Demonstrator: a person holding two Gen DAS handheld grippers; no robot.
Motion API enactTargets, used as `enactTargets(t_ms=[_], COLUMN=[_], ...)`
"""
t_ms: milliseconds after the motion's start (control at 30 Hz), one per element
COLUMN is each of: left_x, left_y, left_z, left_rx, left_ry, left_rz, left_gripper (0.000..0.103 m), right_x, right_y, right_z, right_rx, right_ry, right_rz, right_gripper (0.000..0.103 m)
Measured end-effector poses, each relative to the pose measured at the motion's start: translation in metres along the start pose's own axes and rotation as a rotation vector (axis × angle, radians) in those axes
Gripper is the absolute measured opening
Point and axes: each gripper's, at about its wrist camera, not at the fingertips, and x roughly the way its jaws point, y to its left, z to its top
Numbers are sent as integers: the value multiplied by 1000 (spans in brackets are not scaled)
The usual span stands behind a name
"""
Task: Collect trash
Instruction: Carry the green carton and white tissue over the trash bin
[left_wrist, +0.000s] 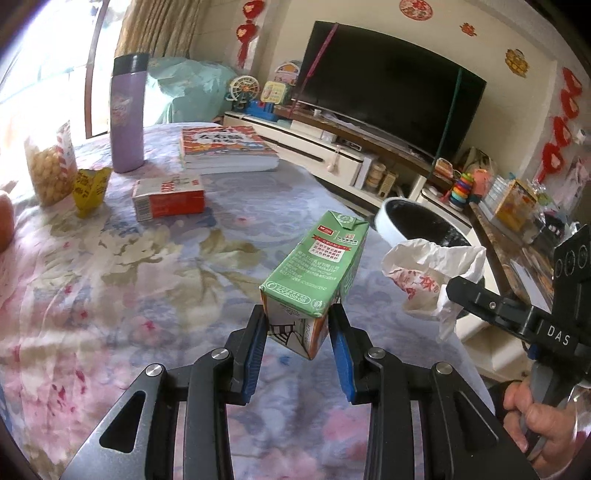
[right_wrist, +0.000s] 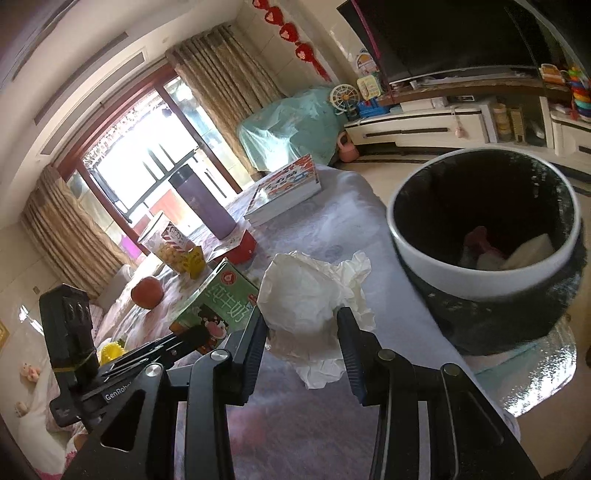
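Gripping green milk carton (left_wrist: 319, 266) w/ left claw (left_wrist: 298, 321), crumpled paper wrapper (right_wrist: 306, 306) w/ right claw (right_wrist: 302, 325), both part-closed.

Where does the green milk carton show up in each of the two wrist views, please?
Left wrist view: the green milk carton sits at centre, gripped between the left gripper fingers.
Right wrist view: it lies at lower left, behind the left gripper, beside the crumpled tissue.
Shared landmark: the purple bottle on the table.

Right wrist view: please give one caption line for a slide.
Right hand-held gripper grips crumpled white paper above the floral tablecloth, near the black trash bin.
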Motion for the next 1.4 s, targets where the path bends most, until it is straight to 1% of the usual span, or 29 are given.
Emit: enactTargets(t_ms=[367, 667, 1400], left_x=[7, 18, 65], left_y=[-35, -51, -84], left_z=[4, 11, 49], left_rx=[54, 80, 152], left_ry=[9, 12, 27], left_rz=[-37, -62, -109], left_gripper=[32, 32, 32], right_x=[-26, -42, -60], right_y=[-22, -35, -68], right_z=[-4, 0, 22], right_rx=[35, 45, 54], right_ry=[-40, -74, -105], right_rz=[-36, -55, -158], right_gripper=[39, 39, 39])
